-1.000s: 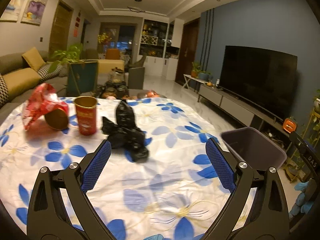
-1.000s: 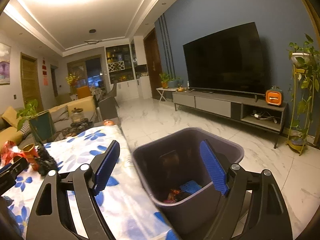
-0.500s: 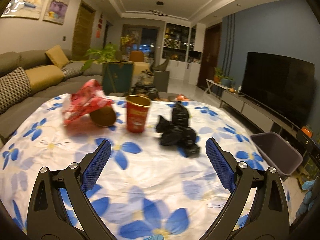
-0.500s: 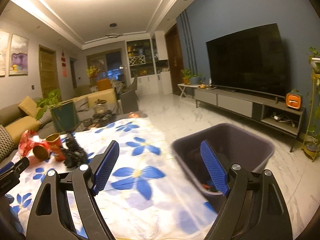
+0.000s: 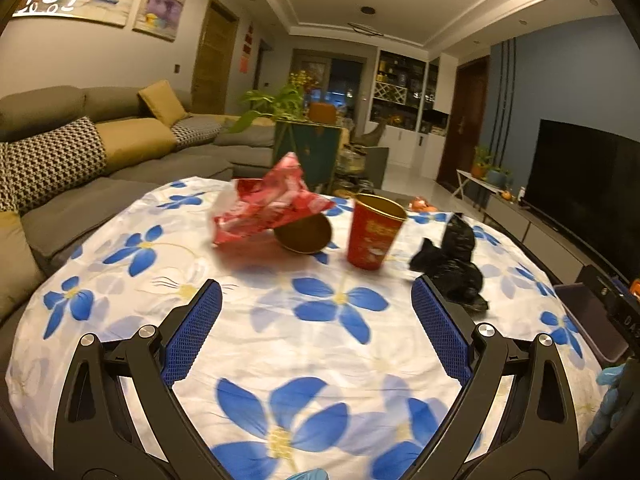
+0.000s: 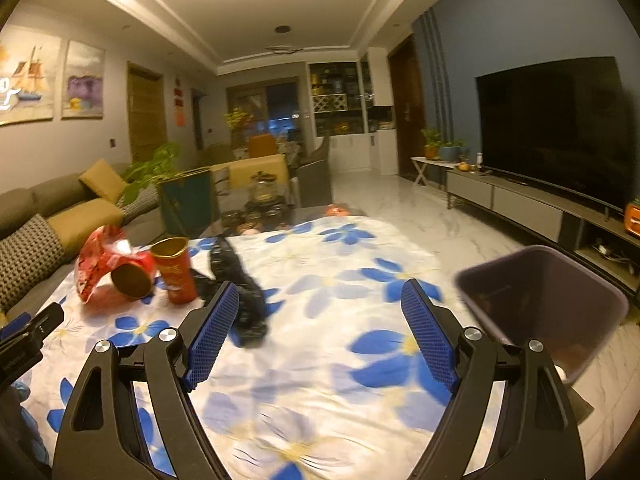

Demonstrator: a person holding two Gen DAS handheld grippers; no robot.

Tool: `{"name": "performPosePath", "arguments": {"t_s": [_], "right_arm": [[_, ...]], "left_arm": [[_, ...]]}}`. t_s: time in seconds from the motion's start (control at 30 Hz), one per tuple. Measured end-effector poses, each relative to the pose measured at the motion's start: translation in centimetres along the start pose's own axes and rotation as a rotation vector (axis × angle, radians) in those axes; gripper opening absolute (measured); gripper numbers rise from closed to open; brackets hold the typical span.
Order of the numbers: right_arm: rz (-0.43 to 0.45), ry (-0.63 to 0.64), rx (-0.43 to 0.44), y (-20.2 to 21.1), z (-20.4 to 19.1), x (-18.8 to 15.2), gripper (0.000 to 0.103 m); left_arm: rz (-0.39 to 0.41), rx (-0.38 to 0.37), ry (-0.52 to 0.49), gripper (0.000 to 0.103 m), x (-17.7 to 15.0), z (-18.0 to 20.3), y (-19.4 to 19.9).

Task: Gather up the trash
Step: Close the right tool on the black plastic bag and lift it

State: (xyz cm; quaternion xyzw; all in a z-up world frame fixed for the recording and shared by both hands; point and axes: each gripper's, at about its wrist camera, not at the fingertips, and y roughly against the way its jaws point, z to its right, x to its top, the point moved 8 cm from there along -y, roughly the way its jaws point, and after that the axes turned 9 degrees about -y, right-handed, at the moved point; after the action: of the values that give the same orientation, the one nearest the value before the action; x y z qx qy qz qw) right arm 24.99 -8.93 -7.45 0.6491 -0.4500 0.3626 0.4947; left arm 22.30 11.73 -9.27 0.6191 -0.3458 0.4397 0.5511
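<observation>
On the flowered tablecloth (image 5: 320, 344) lie a crumpled red wrapper (image 5: 268, 204), a tipped gold-lined can (image 5: 304, 234), an upright red paper cup (image 5: 374, 236) and a crumpled black plastic bag (image 5: 454, 264). My left gripper (image 5: 316, 332) hovers open over the cloth, short of the cup, nothing between its fingers. My right gripper (image 6: 320, 336) is open too, above the cloth; the black bag (image 6: 240, 292) sits just past its left finger. The grey trash bin (image 6: 548, 308) stands off the table's right side. The wrapper (image 6: 100, 256) and cup (image 6: 176, 272) lie far left.
A grey sofa with yellow and patterned cushions (image 5: 80, 152) runs along the left. A green planter (image 5: 308, 152) and a low table with jars (image 6: 260, 208) stand behind. A TV on a long cabinet (image 6: 552, 132) lines the right wall over marble floor.
Both grippers have swung left. The left view now centres on the cup and wrapper instead of the black bag. The right view has left the bin for the tablecloth.
</observation>
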Motion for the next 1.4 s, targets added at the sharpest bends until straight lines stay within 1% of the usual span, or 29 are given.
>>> {"name": "performPosePath", "arguments": {"t_s": [0.2,0.4,0.6,0.73,0.97,1.07,1.1,1.13,1.17,1.23,1.3,1.33,1.4], "right_arm": [[-0.012,0.012,0.061,-2.5,-3.1,-0.2,0.081],[-0.032,0.028,0.072,-6.0,-5.7,-0.2,0.081],[-0.049,0.054,0.084,-9.0,-7.7,0.1,0.081],[-0.071,0.083,0.068,-11.2,-8.5,-0.3,0.075],[-0.12,0.077,0.069,-13.5,-8.7,-1.0,0.067],[-0.158,0.076,0.07,-14.3,-8.6,-1.6,0.059],[-0.166,0.078,0.067,-14.4,-8.6,-1.8,0.053],[-0.176,0.08,0.067,-14.6,-8.6,-2.0,0.045],[-0.181,0.081,0.067,-14.7,-8.6,-2.1,0.041],[-0.191,0.085,0.066,-14.8,-8.6,-2.3,0.027],[-0.194,0.088,0.071,-14.7,-8.5,-2.3,0.018],[-0.193,0.086,0.069,-14.6,-8.5,-2.3,0.014],[-0.189,0.081,0.068,-14.4,-8.3,-2.2,0.01]], "left_arm": [[0.011,0.036,0.01,0.094,0.5,-2.3,-0.5],[0.029,0.055,0.026,0.094,1.4,-4.1,-1.5],[0.049,0.06,0.017,0.094,2.2,-4.3,-2.7],[0.054,0.056,0.006,0.094,2.5,-4.2,-3.2],[0.046,0.045,-0.008,0.094,2.6,-4.1,-4.3],[0.038,0.043,-0.003,0.094,2.4,-4.1,-4.6],[0.035,0.04,0.001,0.094,2.3,-4.1,-4.7],[0.03,0.037,0.005,0.094,2.2,-4.1,-4.8],[0.028,0.035,0.007,0.094,2.2,-4.0,-4.9],[0.023,0.029,0.008,0.094,2.1,-3.9,-5.0],[0.024,0.025,0.005,0.094,2.1,-3.7,-5.0],[0.027,0.025,0.001,0.094,2.1,-3.6,-5.0],[0.029,0.02,-0.003,0.094,2.2,-3.4,-5.0]]}}
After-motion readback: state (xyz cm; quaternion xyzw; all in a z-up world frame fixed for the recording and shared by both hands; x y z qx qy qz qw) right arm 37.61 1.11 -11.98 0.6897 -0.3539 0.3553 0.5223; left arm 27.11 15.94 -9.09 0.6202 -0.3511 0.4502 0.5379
